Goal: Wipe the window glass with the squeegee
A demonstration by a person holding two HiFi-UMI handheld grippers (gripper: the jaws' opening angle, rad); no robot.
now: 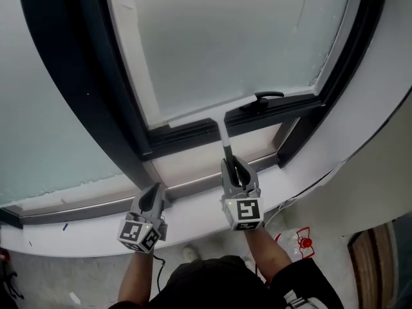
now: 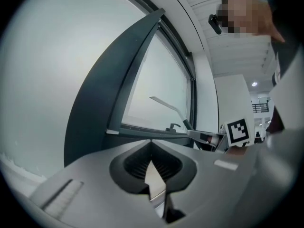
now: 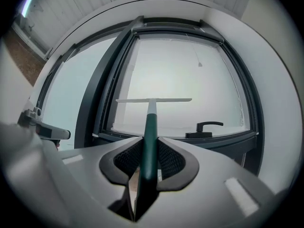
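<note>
The squeegee has a dark green handle and a white blade. My right gripper is shut on the handle, which runs up between its jaws. In the head view the blade lies across the lower part of the frosted window glass, just above the dark bottom frame. My left gripper hangs to the left over the sill, shut with nothing in it. The left gripper view shows its jaws meeting at the tips, and the squeegee further off at the glass.
A black window handle sits on the bottom frame right of the blade. A wide dark mullion separates this pane from the left pane. The white sill runs below. A red and white item lies on the floor.
</note>
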